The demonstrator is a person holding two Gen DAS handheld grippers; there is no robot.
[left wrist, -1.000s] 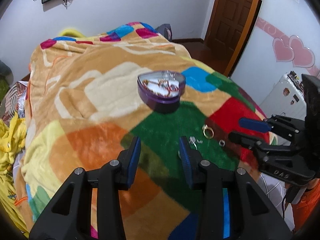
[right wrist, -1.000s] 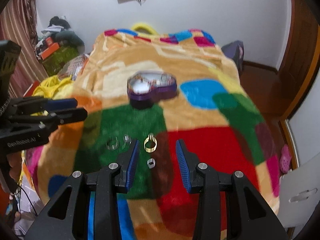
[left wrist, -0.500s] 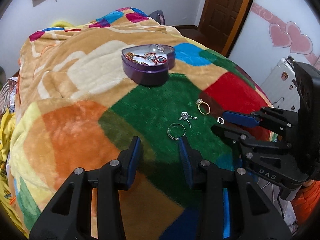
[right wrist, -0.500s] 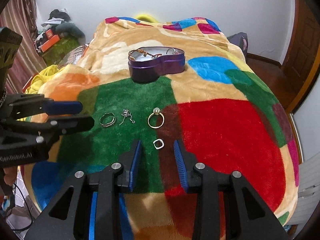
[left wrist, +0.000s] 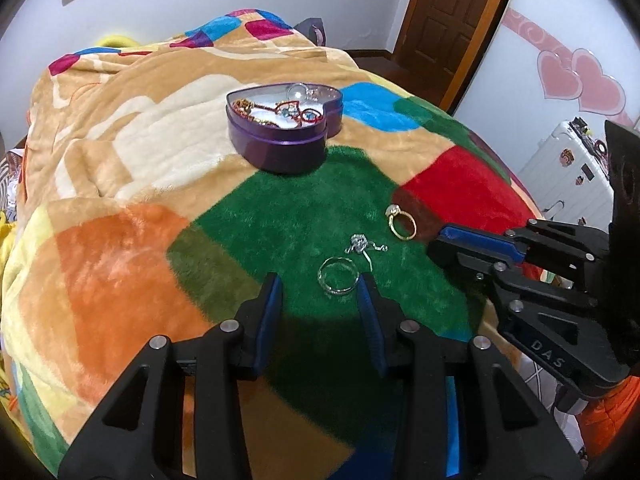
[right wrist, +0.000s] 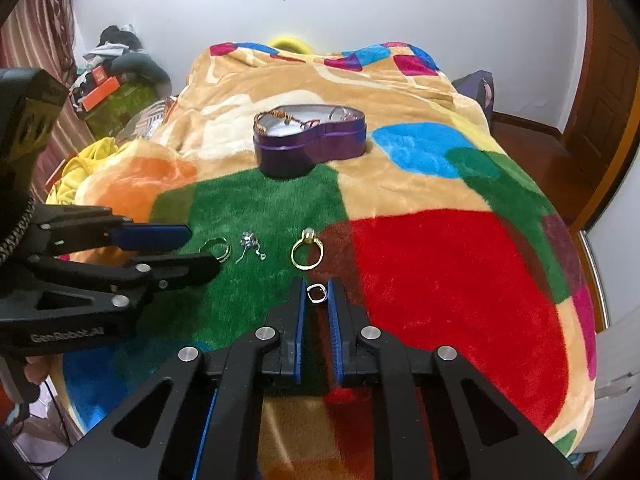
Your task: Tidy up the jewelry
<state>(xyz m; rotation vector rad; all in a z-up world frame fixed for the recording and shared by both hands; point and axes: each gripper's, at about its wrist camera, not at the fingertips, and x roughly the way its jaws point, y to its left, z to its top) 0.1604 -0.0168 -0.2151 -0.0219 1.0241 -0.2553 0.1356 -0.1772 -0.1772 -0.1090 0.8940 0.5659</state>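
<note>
A purple heart-shaped tin [left wrist: 285,136] [right wrist: 310,146] with jewelry inside stands open on the bed blanket. On the green patch lie a silver band ring [left wrist: 337,275] [right wrist: 216,247], a small silver pendant [left wrist: 362,245] [right wrist: 250,245] and a gold ring with a stone [left wrist: 402,223] [right wrist: 307,253]. A small silver ring [right wrist: 317,293] sits between the tips of my right gripper [right wrist: 317,300], whose jaws are narrowed around it, still slightly apart. My left gripper [left wrist: 319,294] is open, with the silver band just ahead of its right fingertip.
The patchwork blanket [left wrist: 120,240] covers the whole bed and drops off at the near and right edges. A white suitcase [left wrist: 576,168] stands right of the bed. Clothes and boxes [right wrist: 116,80] pile up at the far left. A wooden door [left wrist: 448,20] is behind.
Both grippers have moved forward and down towards the jewelry. My right gripper's jaws have narrowed around the small silver ring. The left gripper has come up to the silver band.
</note>
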